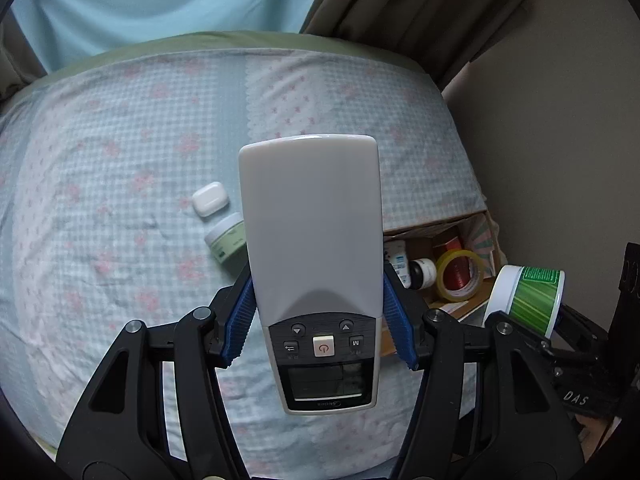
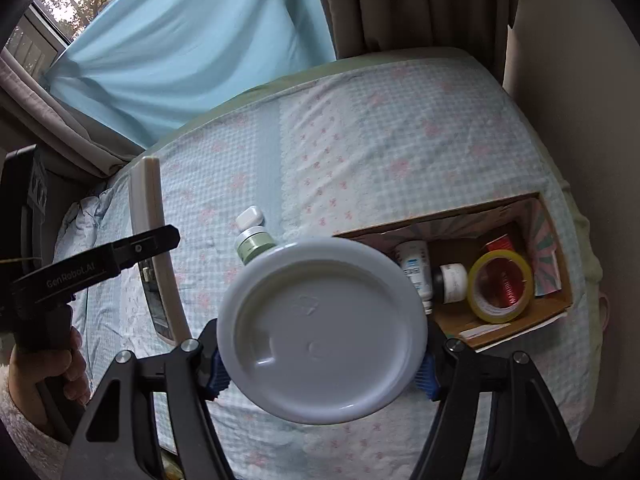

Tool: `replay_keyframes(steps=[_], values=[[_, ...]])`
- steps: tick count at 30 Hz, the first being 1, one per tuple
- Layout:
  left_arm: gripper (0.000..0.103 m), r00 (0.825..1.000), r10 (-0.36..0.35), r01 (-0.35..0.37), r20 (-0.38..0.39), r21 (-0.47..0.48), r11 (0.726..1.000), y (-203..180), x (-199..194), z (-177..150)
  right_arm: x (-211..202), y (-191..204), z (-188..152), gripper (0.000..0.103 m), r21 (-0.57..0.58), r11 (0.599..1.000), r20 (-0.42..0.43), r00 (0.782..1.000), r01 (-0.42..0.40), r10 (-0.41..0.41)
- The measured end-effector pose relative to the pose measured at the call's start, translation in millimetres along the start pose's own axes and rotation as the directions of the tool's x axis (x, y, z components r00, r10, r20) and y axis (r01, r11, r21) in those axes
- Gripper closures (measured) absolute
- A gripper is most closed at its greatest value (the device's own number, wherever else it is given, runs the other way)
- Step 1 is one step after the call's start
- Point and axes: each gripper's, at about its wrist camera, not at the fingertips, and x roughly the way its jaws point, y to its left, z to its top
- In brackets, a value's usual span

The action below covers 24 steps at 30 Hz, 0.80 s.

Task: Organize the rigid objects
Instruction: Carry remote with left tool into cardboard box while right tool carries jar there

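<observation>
Remote control (image 1: pixel 312 248), a pale air-conditioner handset, sits pinched across its width by the left gripper (image 1: pixel 318 316), blue pads on both long edges, its long axis running straight out along the fingers, buttons and screen nearest the camera. Held above the checked bedsheet (image 1: pixel 120 140), it has the cardboard box (image 2: pixel 516 320) to its right. The right gripper (image 2: pixel 322 364) clamps a white tub with a green label (image 1: pixel 532 300) by its sides, lid facing the camera, and is judged the nearer of the 2 to the box, which lies just beyond it and to the right. In the box are a roll of yellow tape (image 2: pixel 500 286) and 2 bottles, partly hidden by the tub. An earbud case (image 1: pixel 210 199) and a small green jar (image 1: pixel 226 240) remain on the sheet, the jar half covered by the remote.
</observation>
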Motion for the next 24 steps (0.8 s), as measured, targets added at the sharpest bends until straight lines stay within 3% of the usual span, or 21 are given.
replay_keyframes(steps=[12,17,24], values=[[0.048,1.0,0.011,-0.009,0.008,-0.177,0.984,-104.5,57.8,-33.0,-17.2,-139.3,44.5,0.037,-0.097,0.995,-0.059,0.998,-0.014,0.008],[0.048,0.999,0.04,-0.045,-0.03,-0.207,0.977,-127.3,101.2,-34.9,8.6,-172.5,63.7,0.037,-0.137,0.99,-0.111,0.994,-0.042,0.027],[0.048,0.993,0.057,-0.084,-0.1,-0.285,0.955,-125.9,164.9,-40.4,64.2,-188.1,75.7,0.037,-0.183,0.976,-0.186,0.979,-0.123,0.088]])
